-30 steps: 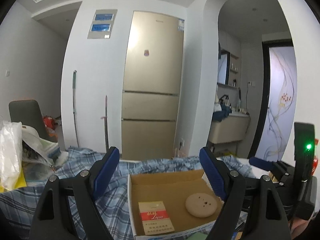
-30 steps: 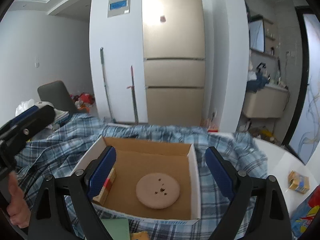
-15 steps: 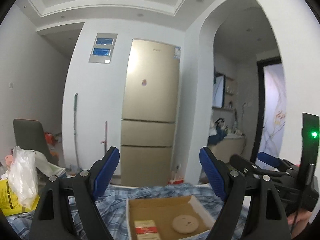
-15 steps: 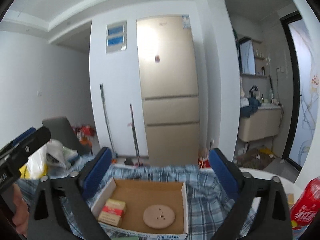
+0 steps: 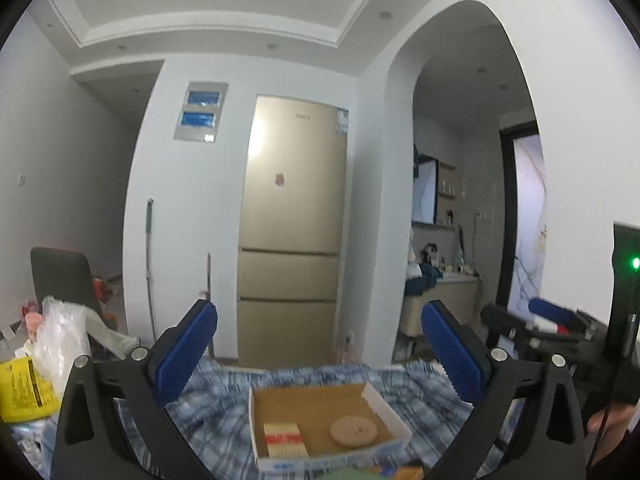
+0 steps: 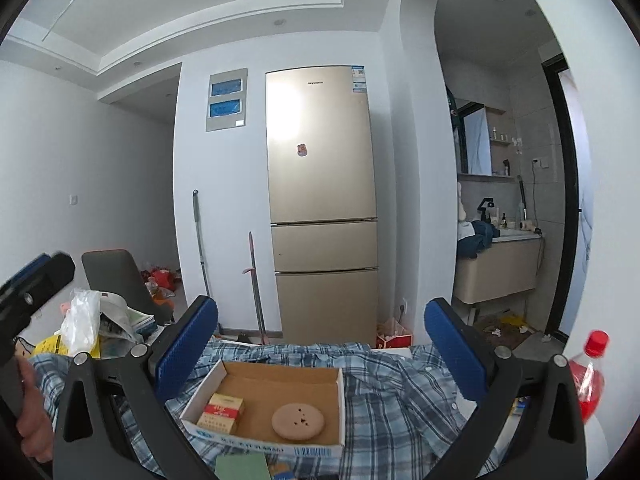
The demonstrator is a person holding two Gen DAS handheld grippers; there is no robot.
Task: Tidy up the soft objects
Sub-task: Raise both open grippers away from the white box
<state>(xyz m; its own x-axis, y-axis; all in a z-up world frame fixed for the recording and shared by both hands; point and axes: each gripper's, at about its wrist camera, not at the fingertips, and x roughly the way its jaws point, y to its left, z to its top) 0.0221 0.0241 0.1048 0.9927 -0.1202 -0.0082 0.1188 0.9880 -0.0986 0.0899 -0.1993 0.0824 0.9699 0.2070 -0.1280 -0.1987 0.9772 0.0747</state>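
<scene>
A blue plaid shirt [image 6: 404, 392] lies spread over the table, also in the left wrist view [image 5: 224, 396]. On it stands an open cardboard box [image 6: 340, 400] holding a red-and-white pack [image 6: 222, 412] and a round tan disc [image 6: 298, 422]; the box also shows in the left wrist view [image 5: 396, 426]. My left gripper [image 5: 318, 352] and my right gripper [image 6: 320, 350] are both open and empty, held well above the box. The right gripper also shows at the right of the left wrist view [image 5: 560, 328].
A plastic bag [image 6: 82, 324] and a yellow packet [image 5: 22, 392] lie at the left. A red-capped bottle [image 6: 588, 376] stands at the right. A green pad [image 6: 242, 466] lies in front of the box. A gold fridge [image 6: 322, 200] and a dark chair [image 6: 116, 280] stand behind.
Both grippers have risen and tilted up, so the box and shirt sit lower in the views. Both stay open and empty.
</scene>
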